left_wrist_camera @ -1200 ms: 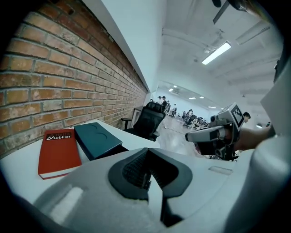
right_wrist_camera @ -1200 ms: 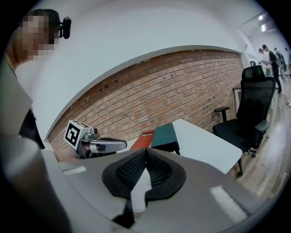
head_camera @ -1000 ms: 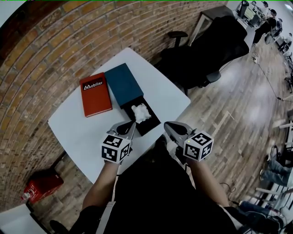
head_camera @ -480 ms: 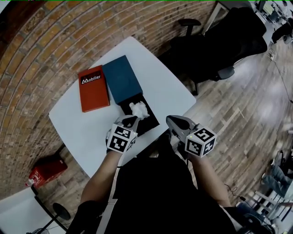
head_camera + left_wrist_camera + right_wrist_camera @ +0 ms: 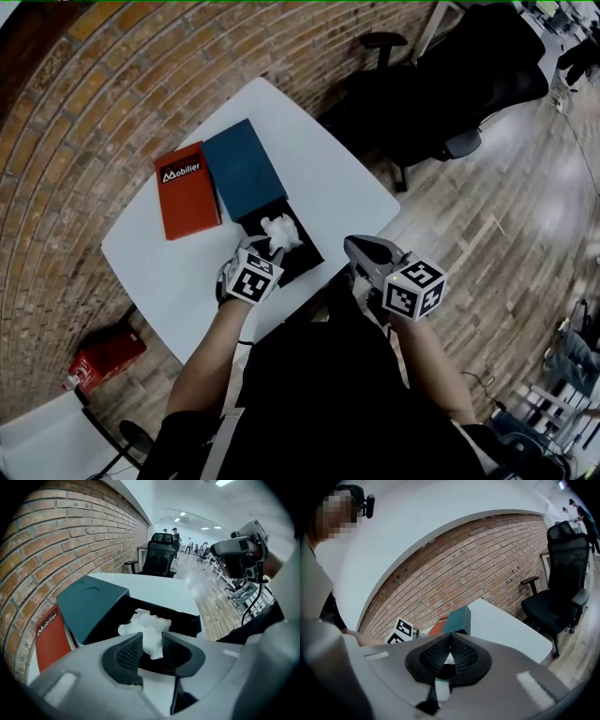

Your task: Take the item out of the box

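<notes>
Table (image 5: 328, 178) w/ red book (image 5: 187, 189), teal lid (image 5: 242, 169), box (image 5: 307, 251).

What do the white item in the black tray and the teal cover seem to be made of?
White item: probably crumpled tissue paper or soft foam, matte; its edges are ragged and folded. Teal cover: apparently rigid cardboard, smooth matte finish; flat faces, crisp straight edges, a shallow round impression.

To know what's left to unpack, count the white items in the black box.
1: a crumpled white item lies in the open part of the black box. The teal cover hides the box's far end, so more could be underneath.
</notes>
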